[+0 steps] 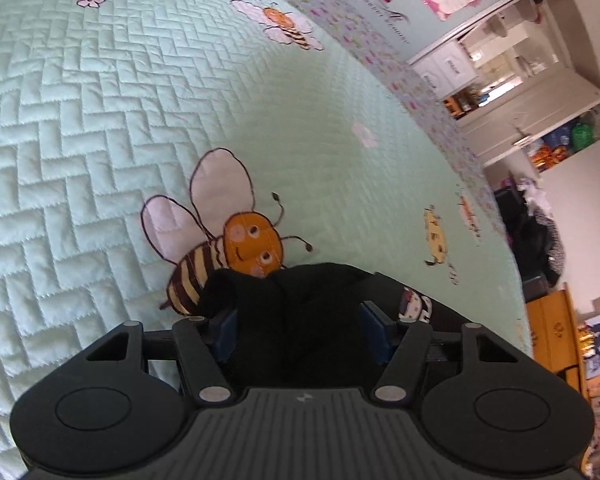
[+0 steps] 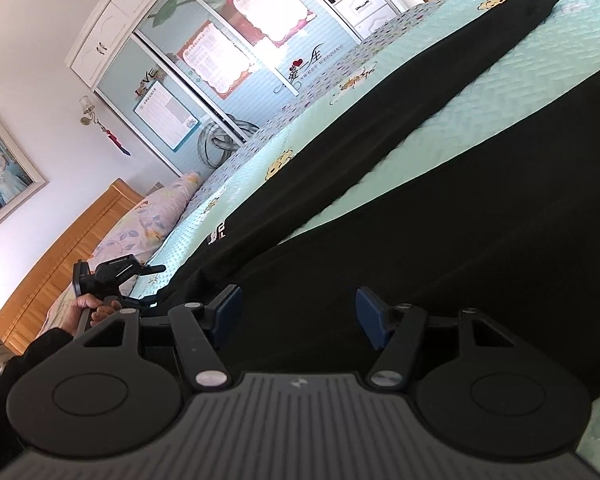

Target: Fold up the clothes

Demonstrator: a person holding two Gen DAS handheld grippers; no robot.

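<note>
Bunched black trousers [image 1: 300,320] sit between the left gripper's [image 1: 300,330] pads, apparently grasped though contact is unclear, while the right gripper [image 2: 298,318] hangs unclenched over trousers spread across the quilted bedspread [image 2: 500,80] toward its far edge: folding appears barely begun.

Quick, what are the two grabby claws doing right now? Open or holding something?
Left gripper: black garment bunched between its jaws; a firm pinch cannot be told.
Right gripper: open over the black cloth, pads not pressing it.
</note>
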